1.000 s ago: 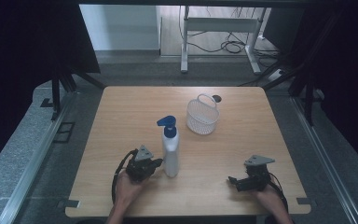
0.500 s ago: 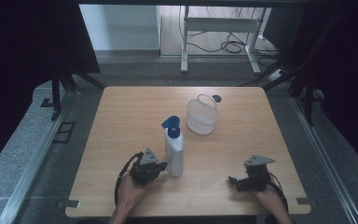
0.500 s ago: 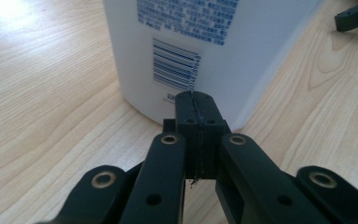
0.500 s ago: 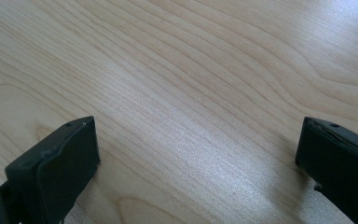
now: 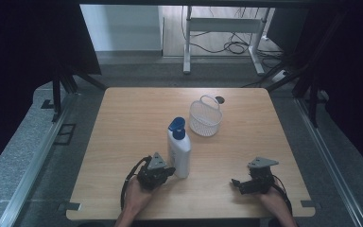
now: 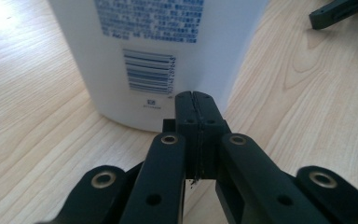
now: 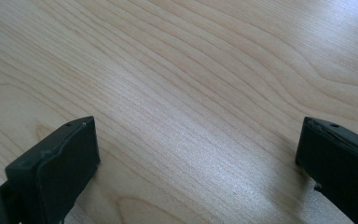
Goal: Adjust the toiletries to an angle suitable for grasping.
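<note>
1. Standing upright near the middle of the worktop (image 5: 123, 142), a little toward the near edge, the white pump bottle (image 5: 179, 150) with its blue pump head is tall and narrow-based, so I judge it could topple if pushed high on its side.
2. The left gripper (image 5: 169, 171) sits at the bottle's left near side with its jaws clenched together on nothing, tips just at the bottle's lower wall. A nudge from those tips could slide or tip the bottle rather than grip it; the jaws would need to spread before any grasp.
3. The right gripper (image 5: 236, 183) rests well apart on the right, jaws released and wide over bare wood, too far off to steady the bottle.
4. The white wire basket (image 5: 205, 118) stands just beyond the bottle on the far right; a falling bottle could knock it.
5. Whether the left tips actually touch the bottle cannot be told. The label print is cut off and too blurred to read, and the small dark object (image 5: 220, 100) behind the basket is unclear.
</note>
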### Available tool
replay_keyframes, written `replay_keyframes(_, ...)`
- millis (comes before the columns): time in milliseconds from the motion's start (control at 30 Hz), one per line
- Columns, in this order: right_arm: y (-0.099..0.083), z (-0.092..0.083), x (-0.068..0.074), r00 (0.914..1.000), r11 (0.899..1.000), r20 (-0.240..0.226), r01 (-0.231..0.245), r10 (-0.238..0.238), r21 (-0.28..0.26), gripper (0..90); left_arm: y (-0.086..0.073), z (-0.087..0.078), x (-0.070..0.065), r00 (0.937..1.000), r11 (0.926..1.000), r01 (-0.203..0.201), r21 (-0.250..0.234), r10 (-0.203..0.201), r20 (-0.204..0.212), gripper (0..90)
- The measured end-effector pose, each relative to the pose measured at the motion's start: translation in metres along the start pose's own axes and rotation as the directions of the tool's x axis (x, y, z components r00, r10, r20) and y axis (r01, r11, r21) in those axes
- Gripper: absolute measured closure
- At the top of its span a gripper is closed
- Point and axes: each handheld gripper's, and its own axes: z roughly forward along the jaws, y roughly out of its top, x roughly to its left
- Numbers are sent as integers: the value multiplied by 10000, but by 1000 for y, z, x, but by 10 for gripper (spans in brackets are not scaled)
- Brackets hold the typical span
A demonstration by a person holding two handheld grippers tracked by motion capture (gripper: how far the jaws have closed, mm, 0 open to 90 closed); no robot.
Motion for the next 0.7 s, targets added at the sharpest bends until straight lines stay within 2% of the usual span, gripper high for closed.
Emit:
replay_keyframes(300,0,0,0,10000,10000,8,7,-7,2,0,6,9,-7,9997,9998,-202,-9,202,143,892)
replay_keyframes(567,0,0,0,10000,10000,4,14,-14,-6,0,6,16,-11,9992,9989,-399,249,398,50,889)
replay_keyframes(700,0,0,0,10000,10000,-40,38,-39,-40,0,7,12,-12,9991,9989,-431,192,432,-39,808)
